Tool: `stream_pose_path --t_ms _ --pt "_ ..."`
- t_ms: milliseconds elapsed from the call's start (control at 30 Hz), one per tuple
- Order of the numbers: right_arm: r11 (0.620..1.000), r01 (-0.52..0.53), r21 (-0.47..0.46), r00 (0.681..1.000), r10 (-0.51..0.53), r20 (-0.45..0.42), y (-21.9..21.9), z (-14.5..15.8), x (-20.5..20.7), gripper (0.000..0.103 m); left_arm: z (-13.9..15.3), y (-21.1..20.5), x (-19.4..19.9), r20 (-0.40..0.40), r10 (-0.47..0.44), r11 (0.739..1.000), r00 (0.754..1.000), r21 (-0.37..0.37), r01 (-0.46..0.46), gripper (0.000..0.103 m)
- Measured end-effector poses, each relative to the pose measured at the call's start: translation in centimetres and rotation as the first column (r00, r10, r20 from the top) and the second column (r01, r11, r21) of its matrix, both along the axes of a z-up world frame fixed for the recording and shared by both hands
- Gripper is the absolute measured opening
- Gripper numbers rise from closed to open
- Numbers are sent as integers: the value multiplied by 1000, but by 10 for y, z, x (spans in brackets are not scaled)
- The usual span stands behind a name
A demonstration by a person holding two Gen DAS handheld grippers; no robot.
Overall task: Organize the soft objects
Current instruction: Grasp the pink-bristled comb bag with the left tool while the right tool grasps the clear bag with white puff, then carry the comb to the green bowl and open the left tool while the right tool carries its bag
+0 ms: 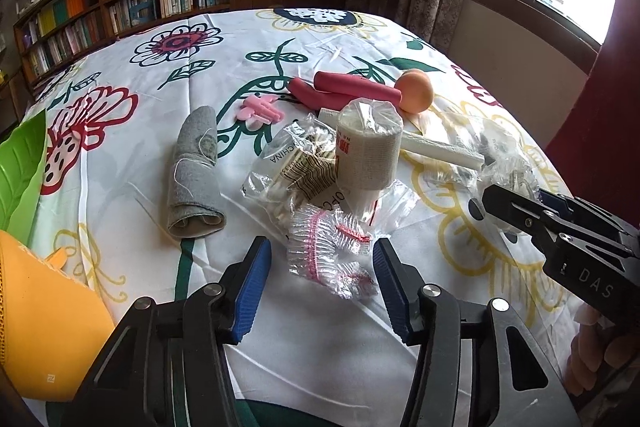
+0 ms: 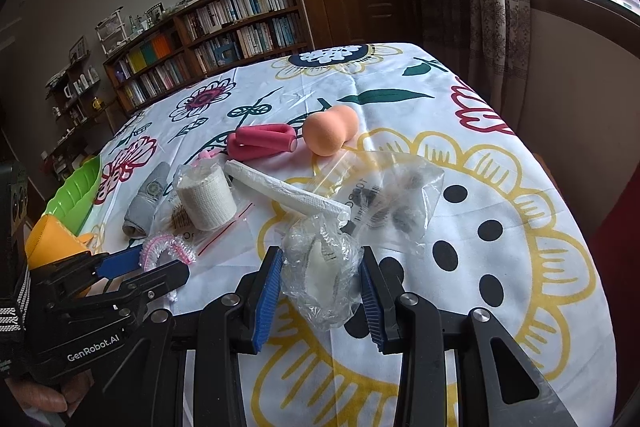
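Soft objects are laid out on a counter (image 1: 360, 367) covered by a flowered cloth. The left gripper (image 1: 320, 267) is held with jaws spread on either side of a clear, pink-trimmed cap (image 1: 328, 251); contact cannot be told. The right gripper (image 2: 320, 291) is held with jaws spread about a crumpled clear bag (image 2: 320, 267), the pads just beside it. Listed beyond: a grey roll (image 1: 196, 175), a wrapped bandage roll (image 1: 368, 151), a swab bag (image 1: 296, 163), a white tube (image 2: 284, 193), pink foam (image 2: 262, 141), an orange sponge (image 2: 330, 131). A green tray (image 2: 74, 195) is seen at the left edge.
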State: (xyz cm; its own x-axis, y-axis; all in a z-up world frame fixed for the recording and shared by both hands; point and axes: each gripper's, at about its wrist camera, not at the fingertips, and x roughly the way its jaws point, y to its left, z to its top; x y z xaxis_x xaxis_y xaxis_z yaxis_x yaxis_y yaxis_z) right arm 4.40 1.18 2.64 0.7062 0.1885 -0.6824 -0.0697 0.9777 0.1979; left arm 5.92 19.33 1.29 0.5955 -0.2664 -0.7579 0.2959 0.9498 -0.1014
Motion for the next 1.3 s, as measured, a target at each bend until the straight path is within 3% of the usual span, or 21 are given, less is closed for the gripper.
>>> stream_pose_path --t_ms 67,133,267,833,1300 --pt "1000 1 -3 1000 -1 1 1 0 0 40 1 -1 1 1 -4 1000 1000 -7 4 34" --pt "1000 0 -3 1000 0 2 1 0 -1 40 1 0 0 3 0 1000 1000 -10 0 27" --pt "1000 -1 -5 1000 1 4 2 1 -2 40 2 3 -4 0 6 1000 1000 -29 -6 20" --pt "999 36 1 999 -36 13 -3 4 -9 40 32 -6 -30 87 -49 998 995 -42 53 13" --pt "999 36 1 999 -36 16 -3 5 -10 40 46 2 -31 122 -21 999 992 -41 27 12"
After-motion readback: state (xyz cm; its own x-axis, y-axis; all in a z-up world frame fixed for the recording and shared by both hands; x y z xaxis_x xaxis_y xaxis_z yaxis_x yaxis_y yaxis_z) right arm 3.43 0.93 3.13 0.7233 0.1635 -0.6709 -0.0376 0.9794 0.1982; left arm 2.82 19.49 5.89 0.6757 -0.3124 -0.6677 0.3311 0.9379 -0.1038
